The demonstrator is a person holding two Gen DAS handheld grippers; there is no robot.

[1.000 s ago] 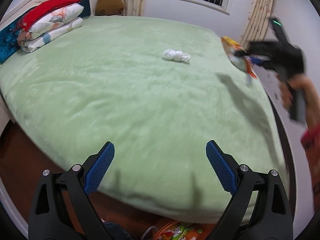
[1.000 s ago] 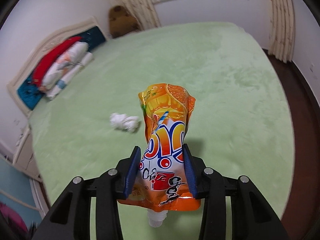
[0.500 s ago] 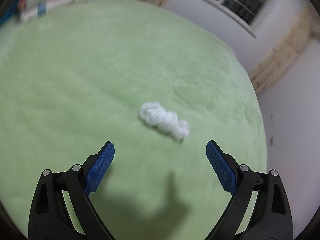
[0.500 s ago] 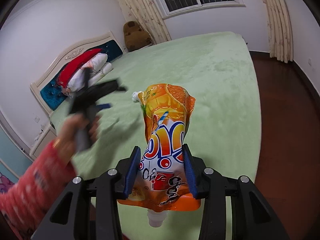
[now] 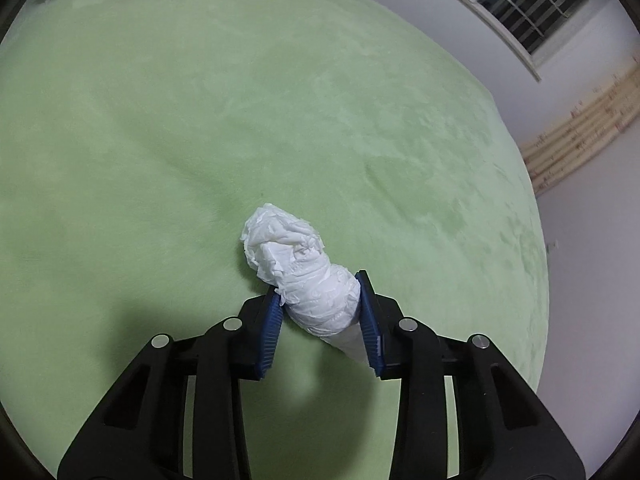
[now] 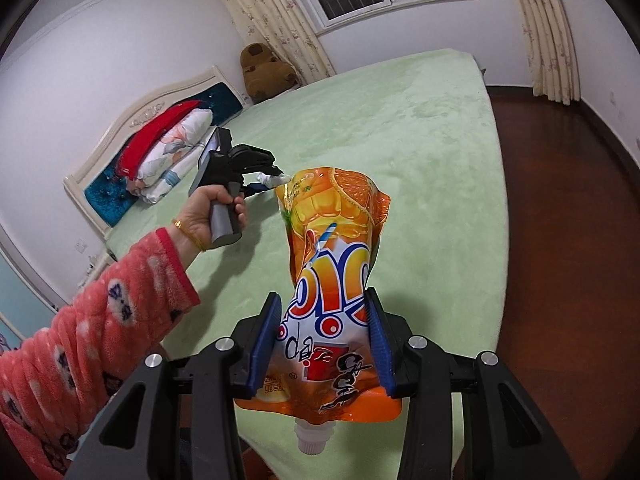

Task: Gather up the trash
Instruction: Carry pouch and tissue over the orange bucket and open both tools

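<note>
While the left gripper (image 5: 322, 316) points down at the green bed cover (image 5: 200, 120), its 2 jaws are closing on a crumpled white tissue wad (image 5: 302, 272), which sits between the blue pads (image 5: 272, 326). Both pads touch the wad's near end. Its far end sticks out past the fingertips, over the bed cover. Whether the wad is resting on the bed cover or lifted off it cannot be told.

From the right wrist view, a hand (image 6: 210, 210) with a red patterned sleeve (image 6: 100, 316) grips the left gripper's handle above the bed cover (image 6: 420, 140), and the white wad (image 6: 272, 179) shows at its tips. Stacked bedding (image 6: 172, 152) lies at the head end of the bed cover, against a white headboard (image 6: 132, 120). A brown plush toy (image 6: 266, 70) sits beyond the bed cover's far corner, beside the curtain (image 6: 272, 16).

To the right of that, the right gripper (image 6: 324, 336) is clamped on 1 orange juice pouch (image 6: 332, 280). Its 2 pads press the pouch's sides. The pouch is upside down, its white spout (image 6: 310, 438) toward the camera, held above the near edge of the bed cover. Dark wood floor (image 6: 568, 240) lies right of the bed cover.
</note>
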